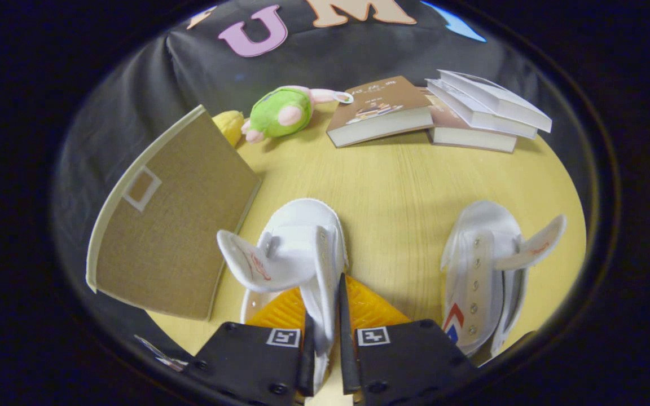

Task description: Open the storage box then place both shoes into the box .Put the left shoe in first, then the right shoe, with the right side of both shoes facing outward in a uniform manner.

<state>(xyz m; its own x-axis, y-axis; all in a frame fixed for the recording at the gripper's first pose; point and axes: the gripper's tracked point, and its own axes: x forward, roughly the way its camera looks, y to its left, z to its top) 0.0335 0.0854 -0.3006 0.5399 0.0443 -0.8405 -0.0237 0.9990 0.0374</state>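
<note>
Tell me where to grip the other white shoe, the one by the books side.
Grip the shoe by one side wall of its collar, coming from above. Its tongue is flopped outward, leaving the opening clear for one finger. The gripper is shut on the nearer shoe in just that way.

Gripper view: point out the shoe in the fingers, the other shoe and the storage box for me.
Gripped shoe (302,225): gripper view, on its toe cap; gripper (325,338) shut on its side wall.
Other shoe (486,225): gripper view, on its toe.
Storage box (178,225): gripper view, on its brown panel.
</note>
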